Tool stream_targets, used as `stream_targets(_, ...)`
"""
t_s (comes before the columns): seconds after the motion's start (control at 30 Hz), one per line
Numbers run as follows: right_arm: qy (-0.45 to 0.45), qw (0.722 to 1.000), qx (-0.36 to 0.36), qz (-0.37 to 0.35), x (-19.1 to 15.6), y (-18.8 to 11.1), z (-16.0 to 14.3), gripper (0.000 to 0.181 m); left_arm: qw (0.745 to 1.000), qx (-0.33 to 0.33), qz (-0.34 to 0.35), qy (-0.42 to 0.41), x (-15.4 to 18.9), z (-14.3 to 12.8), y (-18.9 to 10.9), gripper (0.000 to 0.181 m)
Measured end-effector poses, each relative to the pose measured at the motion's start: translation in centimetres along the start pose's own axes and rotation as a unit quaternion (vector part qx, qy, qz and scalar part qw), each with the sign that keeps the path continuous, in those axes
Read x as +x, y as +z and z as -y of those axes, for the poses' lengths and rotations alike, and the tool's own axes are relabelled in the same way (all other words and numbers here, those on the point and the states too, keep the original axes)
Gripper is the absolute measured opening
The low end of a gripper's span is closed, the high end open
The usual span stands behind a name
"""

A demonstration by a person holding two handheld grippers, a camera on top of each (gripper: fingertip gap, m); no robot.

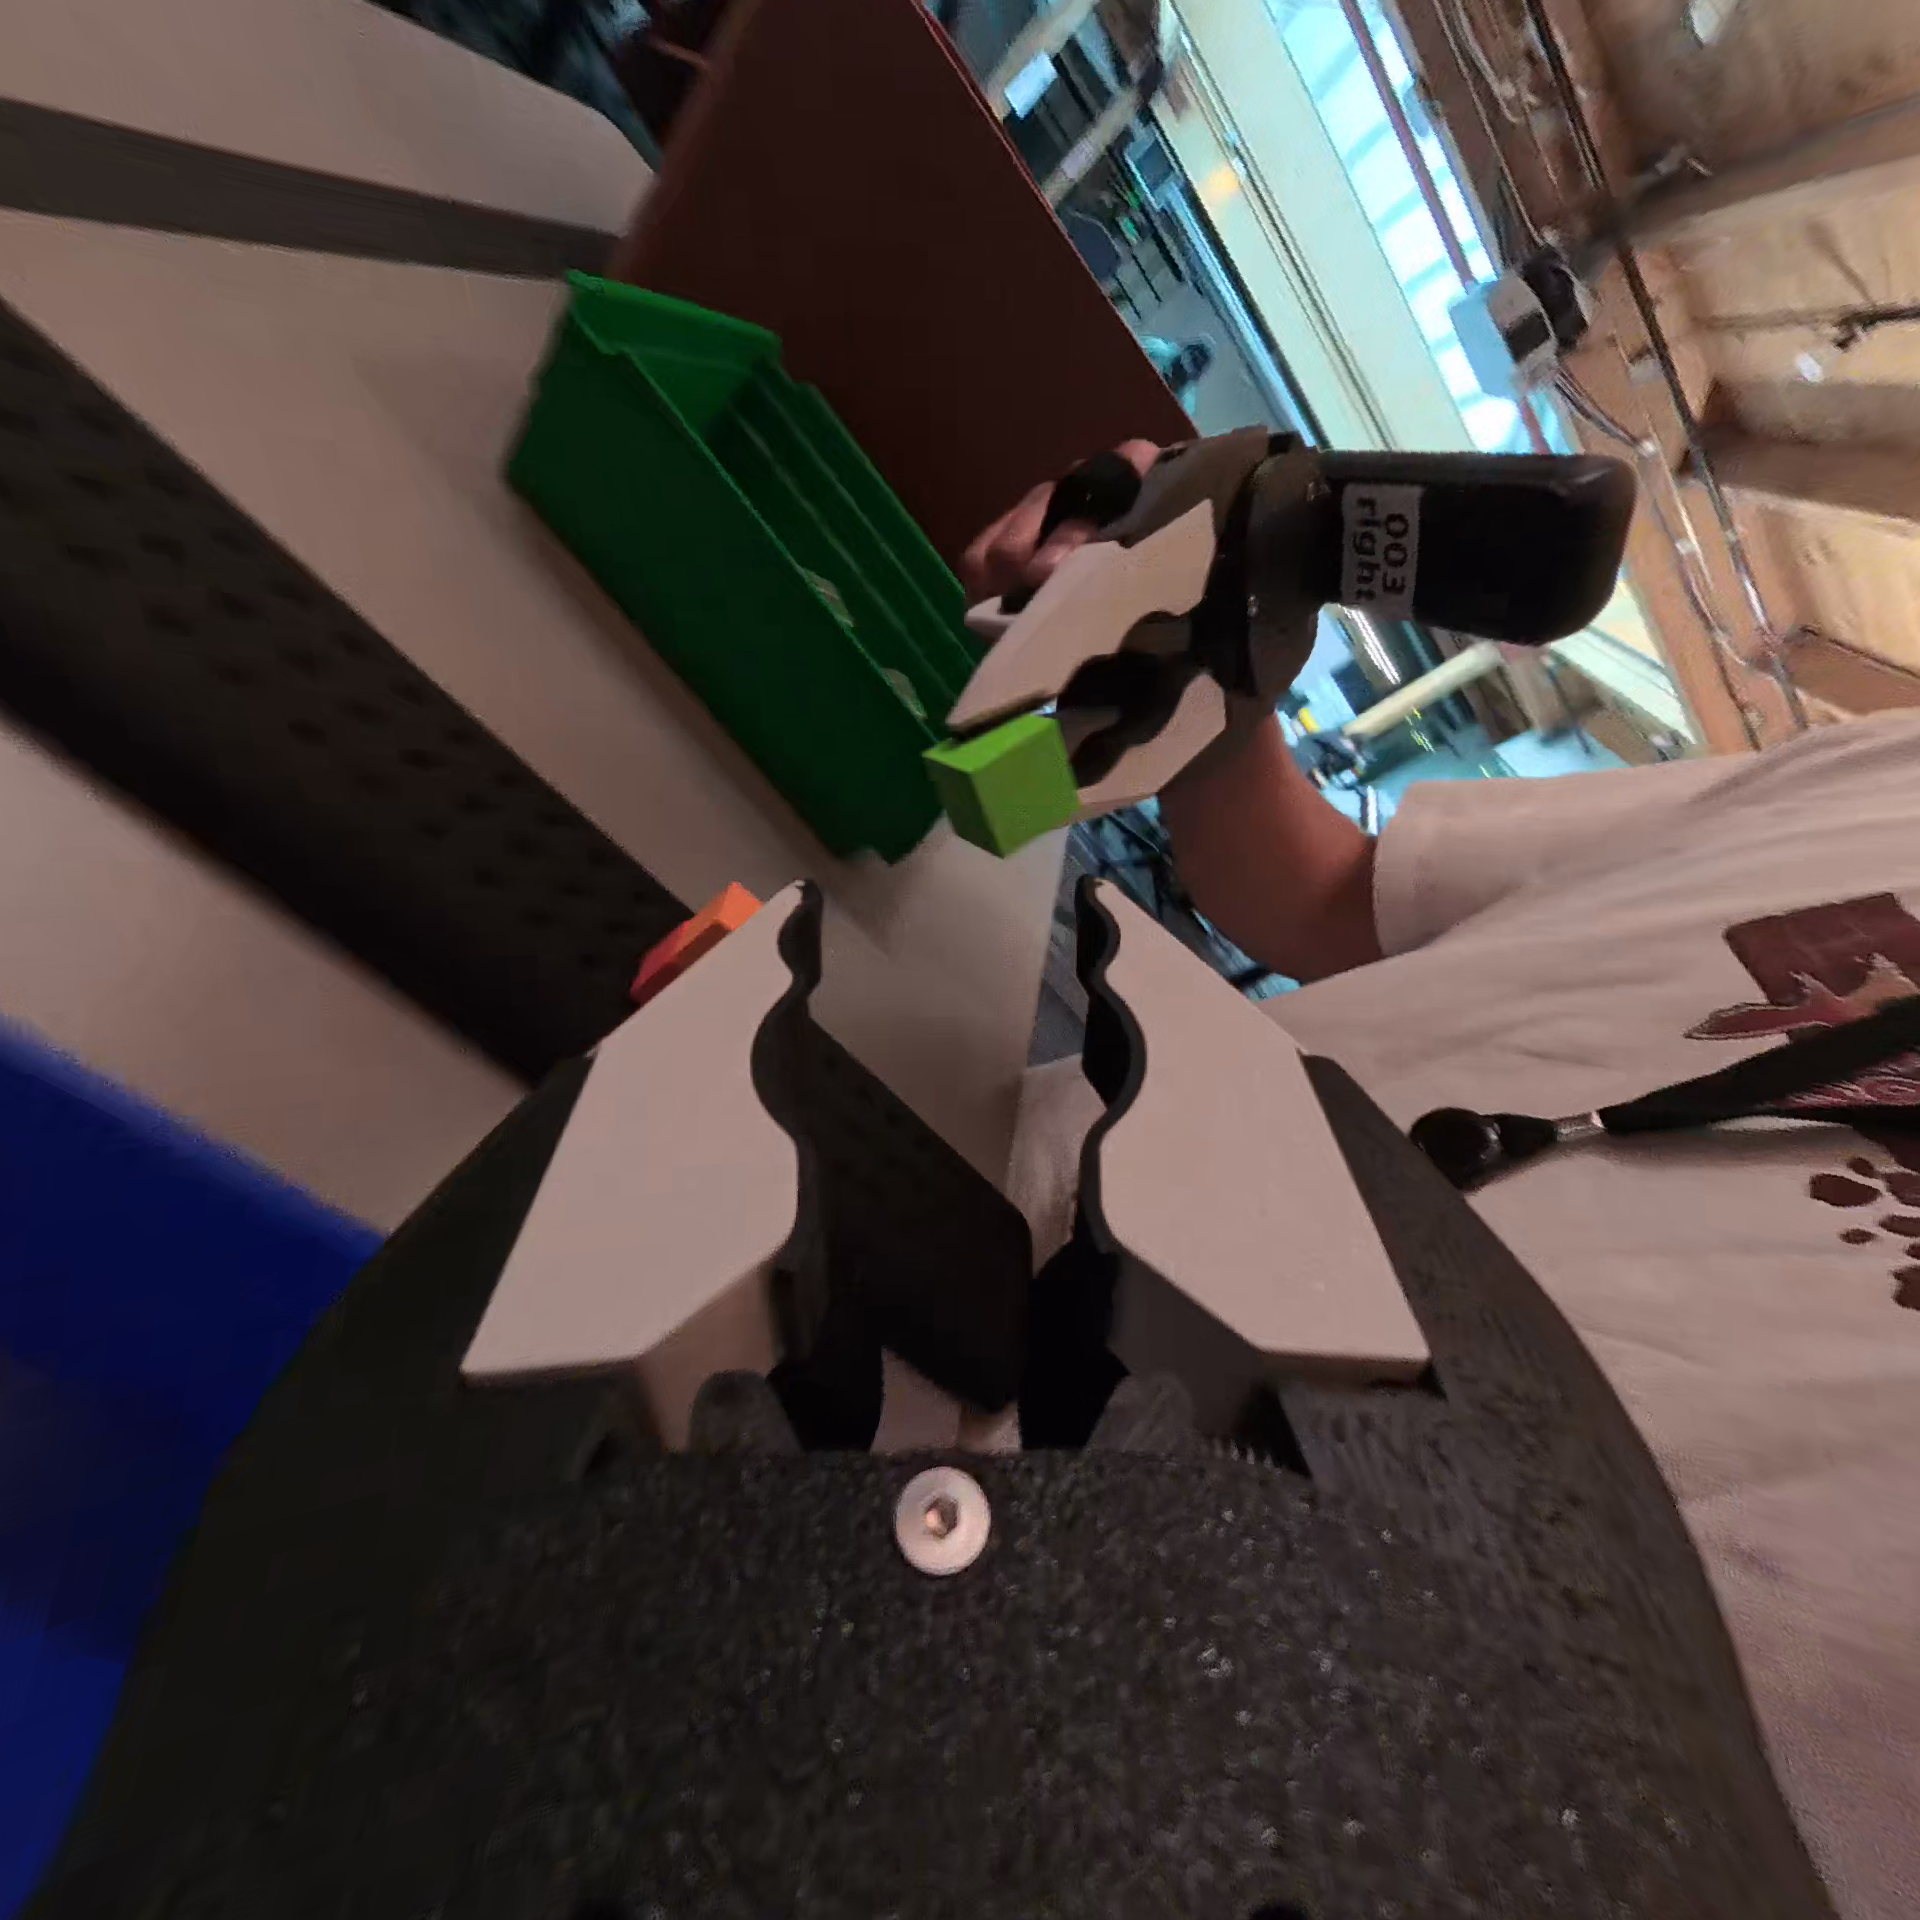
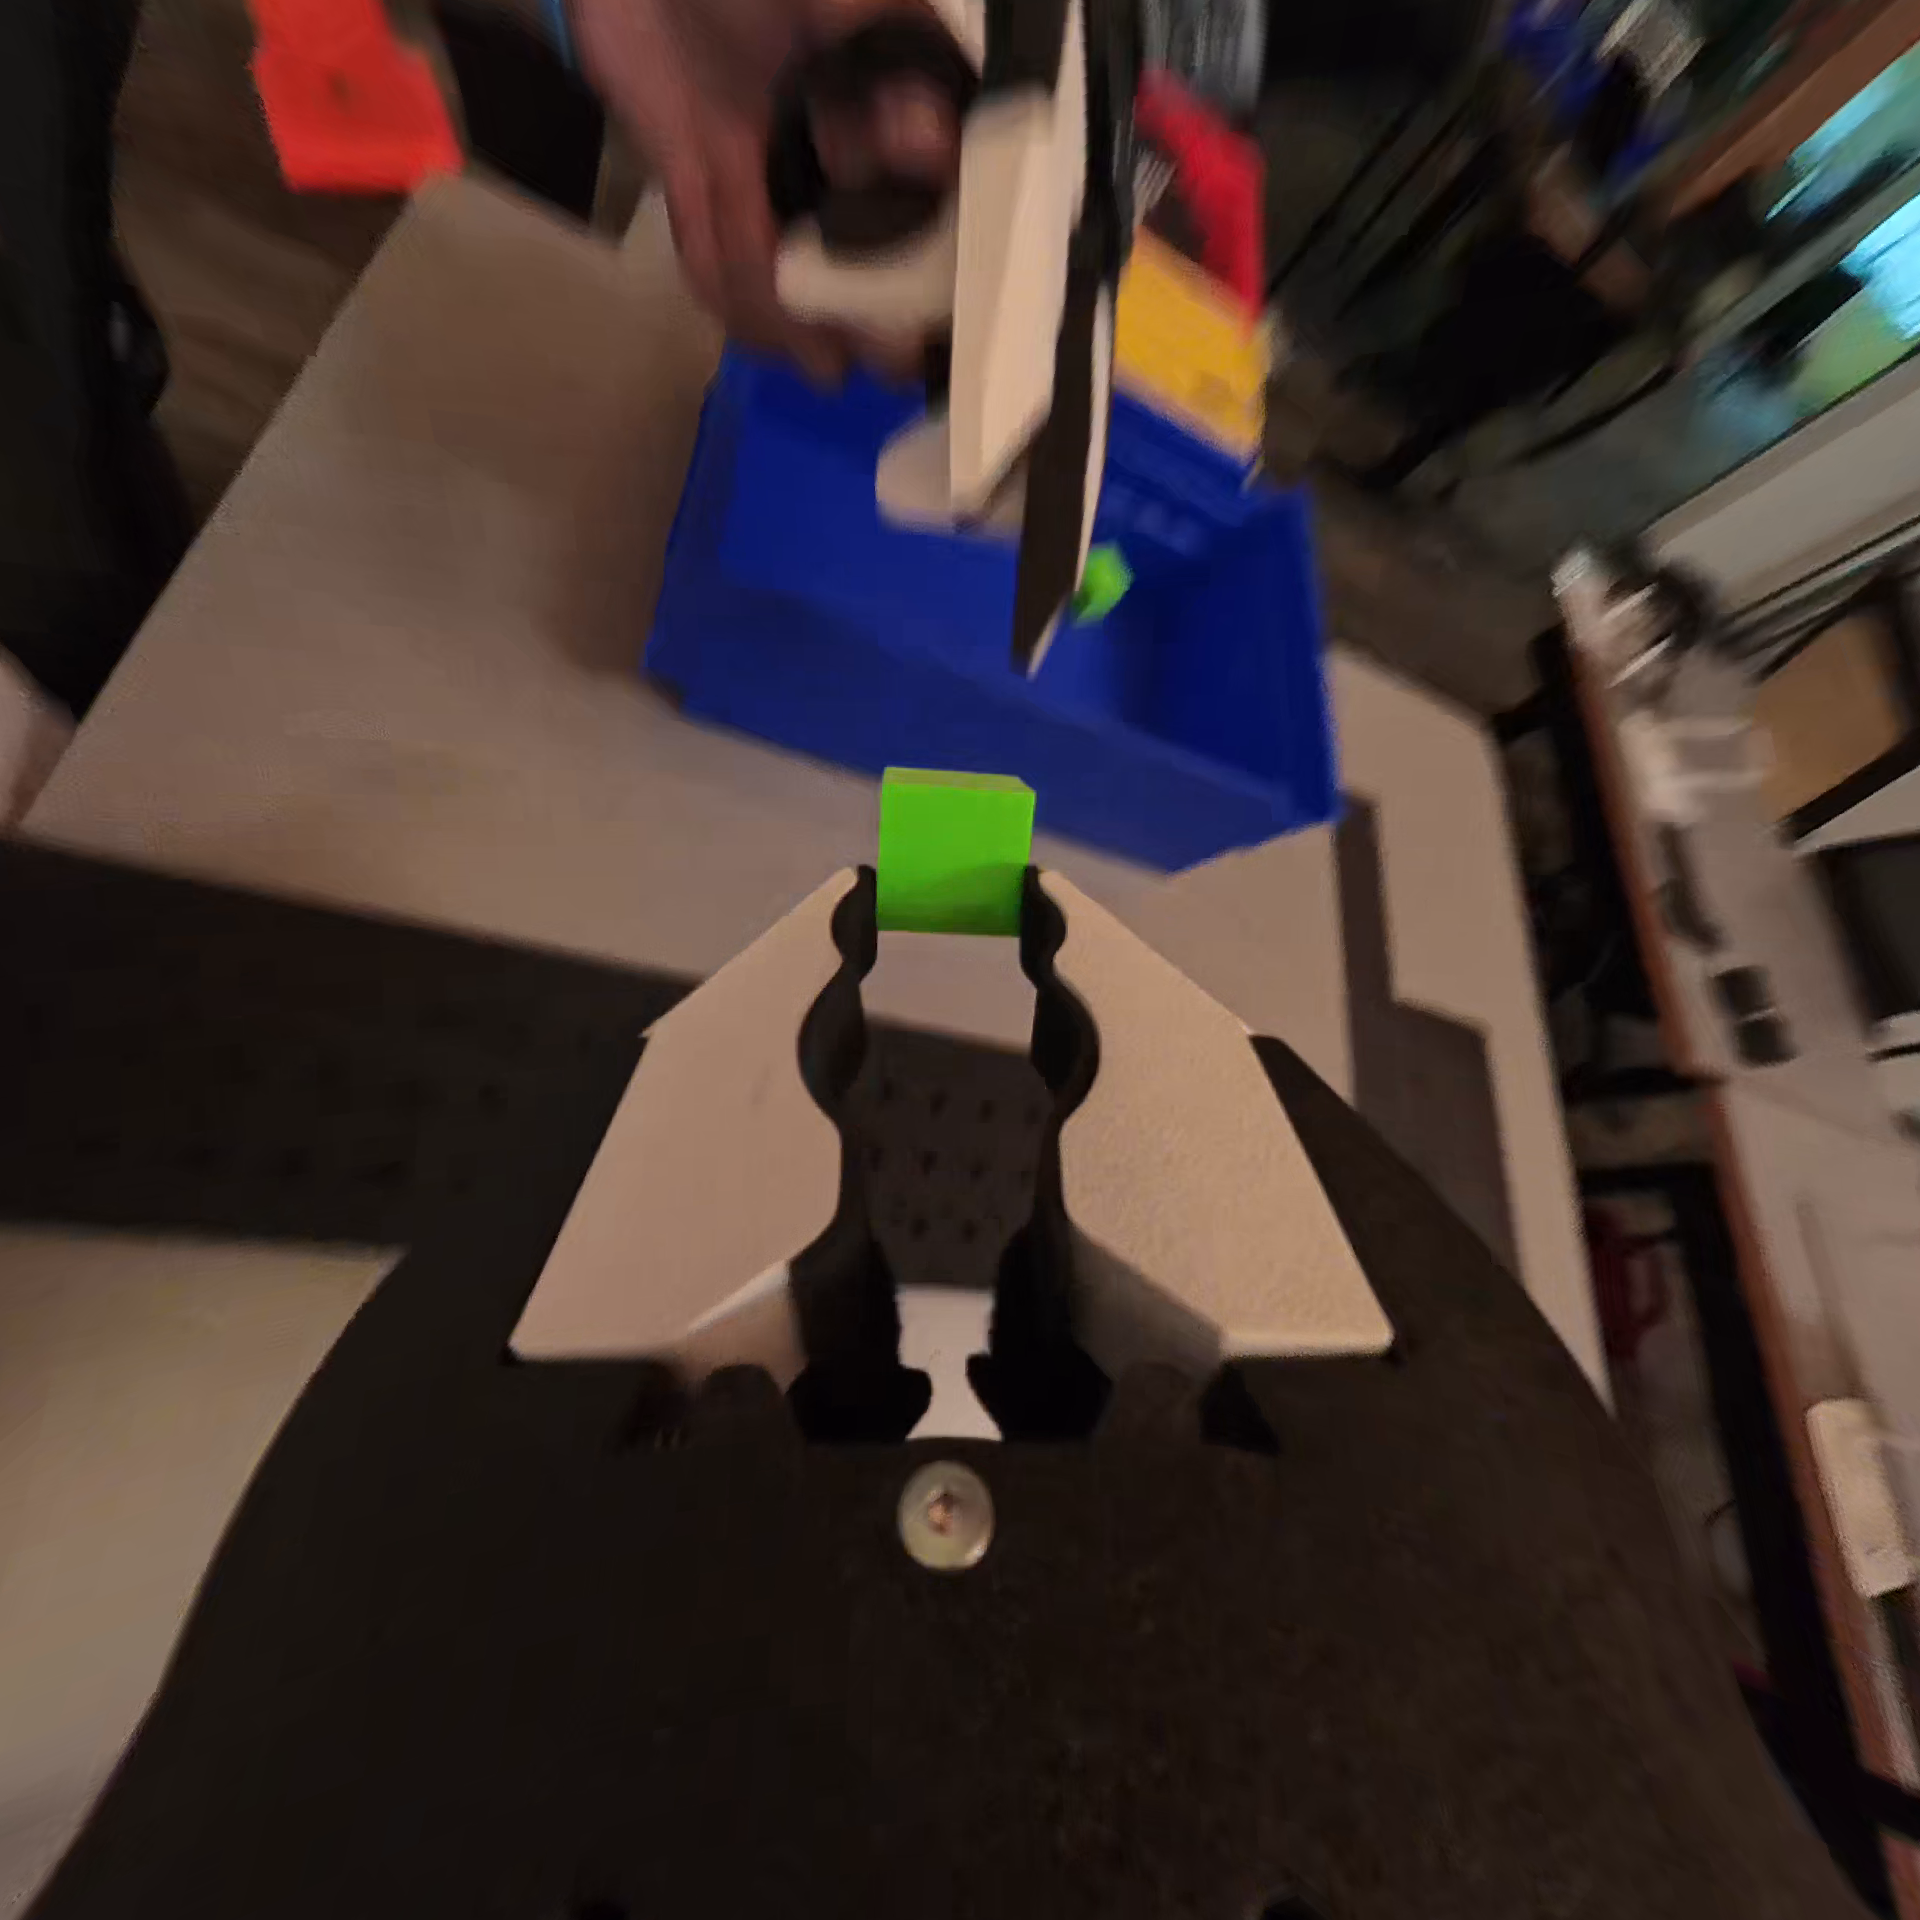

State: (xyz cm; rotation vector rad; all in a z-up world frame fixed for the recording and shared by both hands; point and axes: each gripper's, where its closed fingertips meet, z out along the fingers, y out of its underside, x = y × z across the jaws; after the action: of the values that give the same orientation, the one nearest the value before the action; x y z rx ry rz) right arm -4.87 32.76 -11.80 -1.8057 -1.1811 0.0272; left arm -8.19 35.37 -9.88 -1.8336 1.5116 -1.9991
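My right gripper point(image 2: 951, 883) is shut on a bright green cube point(image 2: 954, 852), pinched at the fingertips above the pale table. It also shows in the left wrist view point(image 1: 1023, 743), holding the cube point(image 1: 1003, 784) just in front of a dark green bin point(image 1: 717, 561). My left gripper point(image 1: 943, 894) is open and empty, jaws apart, near the table's edge. In the right wrist view the left gripper point(image 2: 1039, 468) hangs edge-on over a blue bin point(image 2: 852, 644), which holds a small green cube point(image 2: 1101, 592).
An orange block point(image 1: 696, 935) lies on the black perforated mat point(image 1: 260, 665) by my left finger. Red point(image 2: 353, 94) and yellow point(image 2: 1184, 332) bins stand beyond the blue bin. A person in a white shirt point(image 1: 1558, 935) stands at the table's edge.
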Motion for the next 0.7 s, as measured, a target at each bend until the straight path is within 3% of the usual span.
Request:
stream_targets(0.13, 0.029, 0.98, -0.169, 0.103, -1.9, 0.9, -6.2, 0.026, 0.996, 0.075, 0.028, -0.026, -0.1, -2.2, -2.6, 0.05)
stream_targets(0.27, 0.077, 0.943, -0.271, 0.175, -4.3, 0.6, -7.8, 0.026, 0.993, 0.081, 0.079, -0.039, -1.0, -5.8, -3.4, 0.05)
stream_targets(0.47, 0.058, 0.931, -0.312, 0.18, -4.8, 1.6, -8.7, 0.026, 0.985, 0.138, 0.087, -0.06, -0.9, -6.5, -4.2, 0.05)
stream_targets(0.7, 0.067, 0.928, -0.311, 0.192, -5.0, 2.3, -9.3, 0.026, 0.985, 0.122, 0.107, -0.05, -1.3, -7.1, -4.6, 0.049)
